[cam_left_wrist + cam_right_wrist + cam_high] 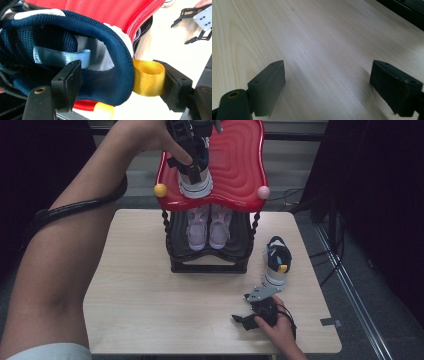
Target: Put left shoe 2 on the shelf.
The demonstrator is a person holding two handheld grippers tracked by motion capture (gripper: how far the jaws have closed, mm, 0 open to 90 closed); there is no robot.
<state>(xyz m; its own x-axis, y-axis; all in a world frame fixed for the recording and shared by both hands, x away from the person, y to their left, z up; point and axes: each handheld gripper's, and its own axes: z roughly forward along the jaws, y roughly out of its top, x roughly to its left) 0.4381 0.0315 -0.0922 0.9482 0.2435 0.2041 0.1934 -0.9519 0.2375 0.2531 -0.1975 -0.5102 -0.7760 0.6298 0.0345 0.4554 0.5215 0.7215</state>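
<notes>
A navy and white shoe [195,182] stands on the red top shelf [235,165] of a two-tier rack. My left gripper [192,162] reaches down onto its heel. In the left gripper view the left gripper [116,65] straddles the heel collar of the navy shoe [100,30]. One jaw is inside the opening and clear of the lining; the other rests beside the uncrushed yellow heel loop [147,77]. It is open. A matching shoe [276,262] lies on the table at the right. Just in front of it my right gripper [240,307] [328,66] stands open above bare wood.
A pair of pale pink shoes [207,227] sits on the rack's black lower shelf. Yellow [160,190] and pink [263,192] knobs mark the red shelf's front corners. The light wooden table [150,295] has bare room left of and before the rack. Cables lie on the floor at right.
</notes>
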